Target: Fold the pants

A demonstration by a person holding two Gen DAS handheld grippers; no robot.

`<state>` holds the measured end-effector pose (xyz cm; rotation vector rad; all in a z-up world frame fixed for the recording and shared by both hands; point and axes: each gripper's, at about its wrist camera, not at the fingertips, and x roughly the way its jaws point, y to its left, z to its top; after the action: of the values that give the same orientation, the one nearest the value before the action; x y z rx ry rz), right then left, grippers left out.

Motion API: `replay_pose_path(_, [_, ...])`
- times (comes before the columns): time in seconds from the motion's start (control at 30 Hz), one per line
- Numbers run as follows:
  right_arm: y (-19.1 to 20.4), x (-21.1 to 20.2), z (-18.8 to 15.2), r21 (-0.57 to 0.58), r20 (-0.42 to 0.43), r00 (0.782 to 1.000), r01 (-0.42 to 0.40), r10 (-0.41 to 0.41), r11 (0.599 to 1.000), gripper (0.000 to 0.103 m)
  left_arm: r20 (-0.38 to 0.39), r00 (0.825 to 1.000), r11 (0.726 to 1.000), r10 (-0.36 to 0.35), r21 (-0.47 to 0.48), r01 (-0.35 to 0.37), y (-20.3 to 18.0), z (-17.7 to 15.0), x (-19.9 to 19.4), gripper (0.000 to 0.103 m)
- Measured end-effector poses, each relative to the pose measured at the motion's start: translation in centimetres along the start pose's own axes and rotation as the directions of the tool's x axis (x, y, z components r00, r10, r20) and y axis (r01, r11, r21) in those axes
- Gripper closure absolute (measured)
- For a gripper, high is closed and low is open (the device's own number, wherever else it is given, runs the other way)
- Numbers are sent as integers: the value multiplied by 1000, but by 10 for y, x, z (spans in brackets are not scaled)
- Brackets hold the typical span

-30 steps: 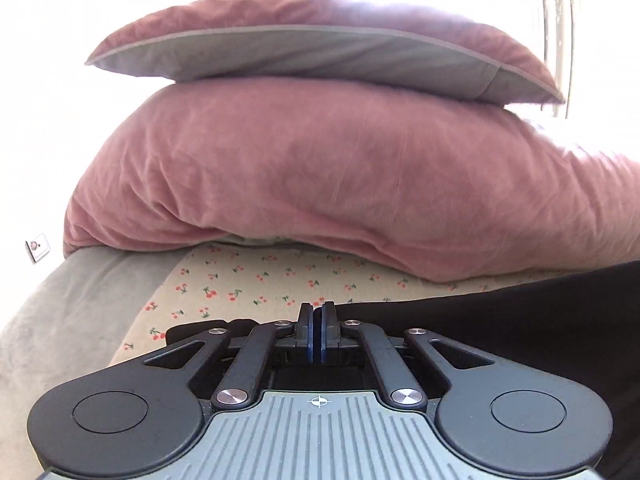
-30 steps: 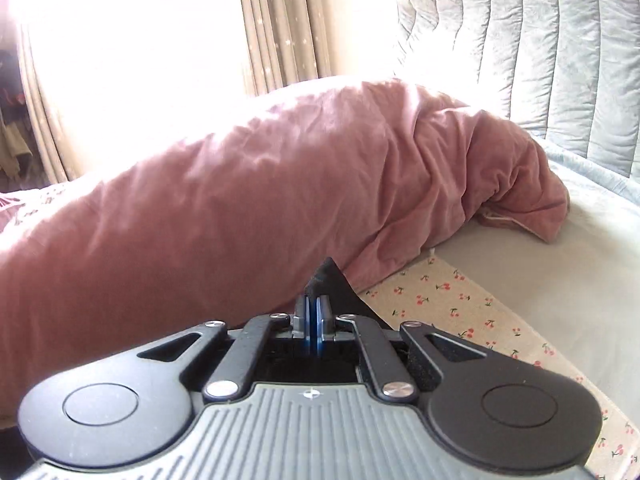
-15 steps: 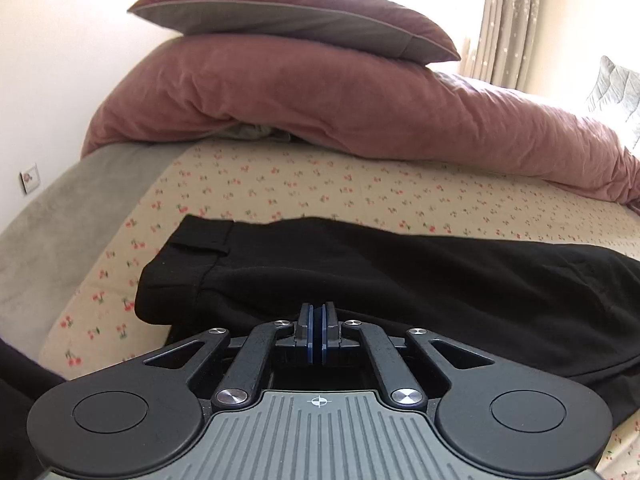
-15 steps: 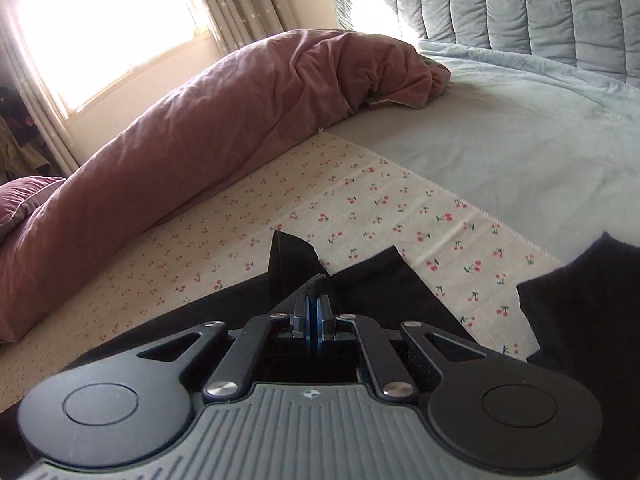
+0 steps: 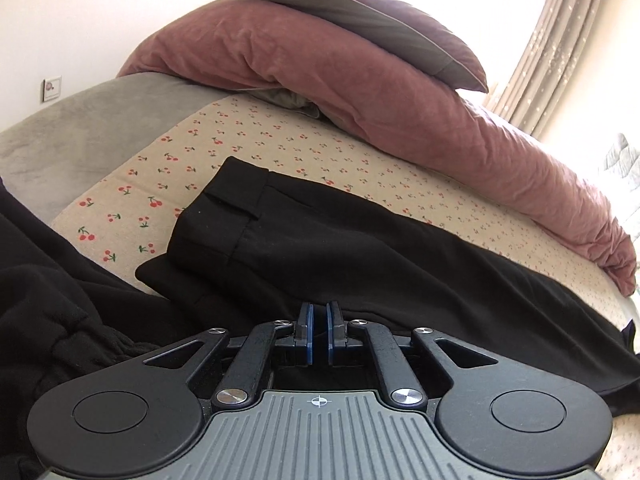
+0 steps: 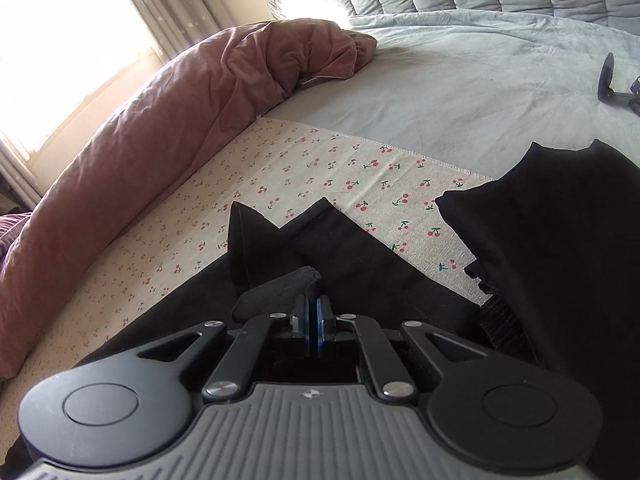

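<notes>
The black pants [image 5: 360,248] lie lengthwise on the bed [image 5: 240,148], soft and limp. Left gripper [image 5: 319,316] is opening, nothing between; right gripper [image 6: 313,308] pinches a hem fold. Best held at the hems.

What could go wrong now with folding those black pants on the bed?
1. The left gripper is opening with no cloth visibly between its pads, while the right gripper pinches a fold of the black pants. Any pull could skew the fold.
2. The hem corner stands up and might crease.
3. Another black garment lies close and could get caught.
</notes>
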<state>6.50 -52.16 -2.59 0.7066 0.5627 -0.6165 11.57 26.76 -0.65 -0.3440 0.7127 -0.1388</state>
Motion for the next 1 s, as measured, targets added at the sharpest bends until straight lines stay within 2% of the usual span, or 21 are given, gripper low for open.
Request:
replay_pose_path(0.13, [-5,-21,0,18,27,1000,-5,5,1000,103,4,1000,995,-20,-101,20,7,5,6,95])
replay_pose_path(0.23, [-9,-9,1,27,-2,1000,17,-17,1000,103,-18,1000,991,-22,-129,19,6,8,18,87])
replay_pose_path(0.3, [-14,3,-6,15,-38,998,45,-44,999,103,-25,997,993,70,-93,-72,0,9,31,88])
replay_pose_path(0.33, [-16,9,-9,7,-51,997,63,-63,998,103,-33,992,991,122,-59,-124,-3,8,36,92])
replay_pose_path(0.37, [-19,12,-12,4,-61,996,73,-72,997,103,-43,983,983,177,-35,-178,-6,7,40,103])
replay_pose_path(0.4, [-21,13,-14,6,-64,995,75,-74,997,103,-51,976,976,212,-26,-214,-6,5,41,103])
replay_pose_path(0.47, [-26,3,-14,34,-36,998,59,-58,998,103,-23,973,973,229,-27,-229,-5,3,33,103])
replay_pose_path(0.57, [-26,-21,-11,66,34,999,33,-36,997,103,7,958,958,286,-16,-286,-3,2,21,103])
replay_pose_path(0.7, [-25,-30,-17,78,50,998,38,-42,996,103,22,944,944,329,-15,-328,-3,5,12,103])
replay_pose_path(0.83, [-39,-32,-18,155,48,998,36,-44,987,103,8,942,942,336,-17,-336,2,5,12,103])
replay_pose_path(0.93, [-43,-29,-28,163,28,998,49,-54,985,103,-12,968,967,252,-47,-252,3,6,9,103])
replay_pose_path(1.0, [-44,-27,-34,152,6,998,61,-62,987,103,-13,975,973,222,-68,-222,3,8,7,103])
